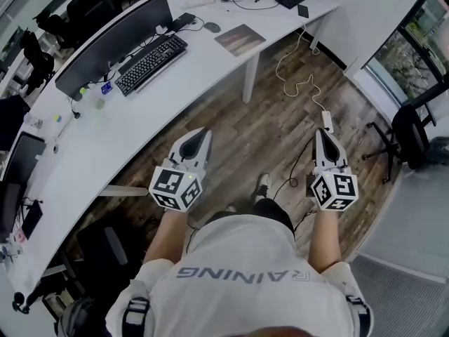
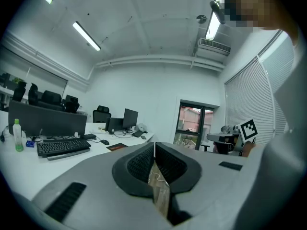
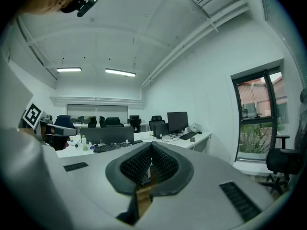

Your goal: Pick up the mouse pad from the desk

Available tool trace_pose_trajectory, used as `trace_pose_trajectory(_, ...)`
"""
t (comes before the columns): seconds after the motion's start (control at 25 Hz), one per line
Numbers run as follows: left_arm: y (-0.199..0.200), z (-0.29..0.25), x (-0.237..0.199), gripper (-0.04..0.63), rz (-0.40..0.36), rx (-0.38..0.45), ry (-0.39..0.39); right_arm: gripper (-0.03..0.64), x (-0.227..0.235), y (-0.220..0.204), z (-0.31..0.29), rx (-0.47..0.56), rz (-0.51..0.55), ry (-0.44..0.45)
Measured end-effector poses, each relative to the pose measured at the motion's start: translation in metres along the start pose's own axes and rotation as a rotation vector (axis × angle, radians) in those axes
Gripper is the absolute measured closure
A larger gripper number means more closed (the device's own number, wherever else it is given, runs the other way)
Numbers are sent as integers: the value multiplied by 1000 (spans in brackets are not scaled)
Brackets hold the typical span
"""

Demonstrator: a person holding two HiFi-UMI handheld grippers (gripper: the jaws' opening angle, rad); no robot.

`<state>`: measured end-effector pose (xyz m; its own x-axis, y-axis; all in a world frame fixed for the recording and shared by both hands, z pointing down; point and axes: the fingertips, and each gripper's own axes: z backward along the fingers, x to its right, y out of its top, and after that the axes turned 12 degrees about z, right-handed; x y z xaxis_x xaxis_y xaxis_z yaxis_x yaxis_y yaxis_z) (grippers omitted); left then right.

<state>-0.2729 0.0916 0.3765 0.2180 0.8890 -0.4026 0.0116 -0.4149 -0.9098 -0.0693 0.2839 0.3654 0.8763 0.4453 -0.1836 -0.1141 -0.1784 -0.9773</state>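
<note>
The mouse pad is a brownish rectangle lying flat on the curved white desk, far ahead of both grippers; in the left gripper view the mouse pad is small and distant. My left gripper hovers over the wood floor beside the desk's edge, jaws closed together with nothing between them, as the left gripper also shows in its own view. My right gripper is held level over the floor further right, shut and empty, its tips meeting. Both are well short of the pad.
A keyboard, a monitor and a mouse sit on the desk left of the pad. A white desk leg and a white cable are on the floor ahead. An office chair stands at the right.
</note>
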Motion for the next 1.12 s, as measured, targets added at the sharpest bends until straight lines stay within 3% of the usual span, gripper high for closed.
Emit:
trace_pose_trajectory(0.68, 43, -126, -36, 558, -10, 31, 89, 594, 74, 7, -143, 25, -7, 95)
trace_pose_trajectory(1.12, 47, -233, -22, 558, -30, 21, 139, 594, 167, -12, -212, 39, -38, 130)
